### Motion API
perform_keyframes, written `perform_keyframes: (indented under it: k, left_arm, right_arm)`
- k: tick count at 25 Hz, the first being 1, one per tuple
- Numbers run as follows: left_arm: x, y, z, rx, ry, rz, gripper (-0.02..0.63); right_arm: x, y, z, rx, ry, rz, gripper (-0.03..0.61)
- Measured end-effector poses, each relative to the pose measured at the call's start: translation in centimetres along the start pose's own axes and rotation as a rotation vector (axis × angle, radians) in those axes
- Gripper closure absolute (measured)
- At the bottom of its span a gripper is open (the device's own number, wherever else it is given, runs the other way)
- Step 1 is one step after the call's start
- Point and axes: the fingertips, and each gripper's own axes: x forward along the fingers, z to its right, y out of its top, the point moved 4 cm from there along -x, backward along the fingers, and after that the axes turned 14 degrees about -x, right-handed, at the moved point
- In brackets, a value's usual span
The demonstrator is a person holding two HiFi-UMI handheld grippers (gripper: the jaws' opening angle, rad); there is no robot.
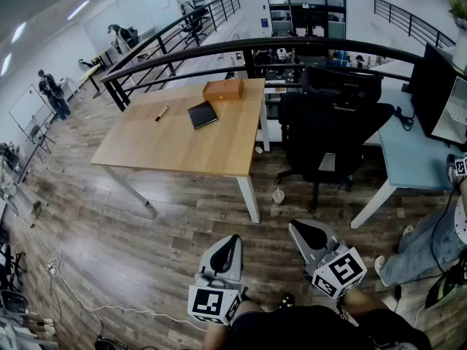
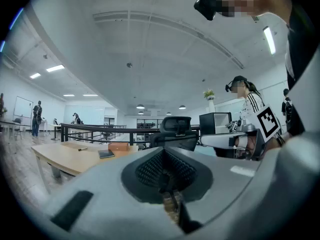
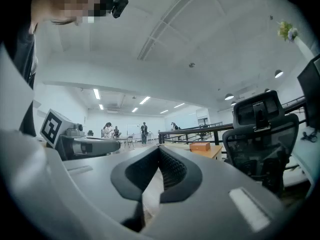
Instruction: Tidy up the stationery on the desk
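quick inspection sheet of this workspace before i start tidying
Surface: light wooden desk, mostly bare.
Job's things: orange-brown wooden box, dark flat notebook and dark pen, all apart on the far half.
Clutter: pale cup on the floor by the desk leg.
Grippers: left gripper and right gripper low, short of the desk, fingers together, empty.
Cables: white cable on the floor, left.
Surroundings: black office chair, black railing, distant people.

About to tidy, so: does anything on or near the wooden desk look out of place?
The black notebook lies askew on the desk, with a pen loose to its left. What looks like a white cup stands on the floor by the near desk leg.
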Motion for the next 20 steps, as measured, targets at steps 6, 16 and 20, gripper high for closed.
perform_keyframes:
  k: [6, 16, 20]
  left_arm:
    - [-0.13, -0.09, 0.11, -0.002, 0.005, -0.003, 0.618]
    - [-0.51, 0.04, 0.50, 0.008, 0.020, 0.004, 0.618]
    - [-0.27, 0.15, 0.84, 0.016, 0.021, 0.001, 0.618]
  right_arm:
    - [-0.12, -0.24, 0.00, 0.027, 0.002, 0.006, 0.566]
    - [-0.27, -0.12, -0.07, 0.025, 0.020, 0.017, 0.566]
    - [-0.51, -0.12, 0.10, 0.029, 0.022, 0.021, 0.566]
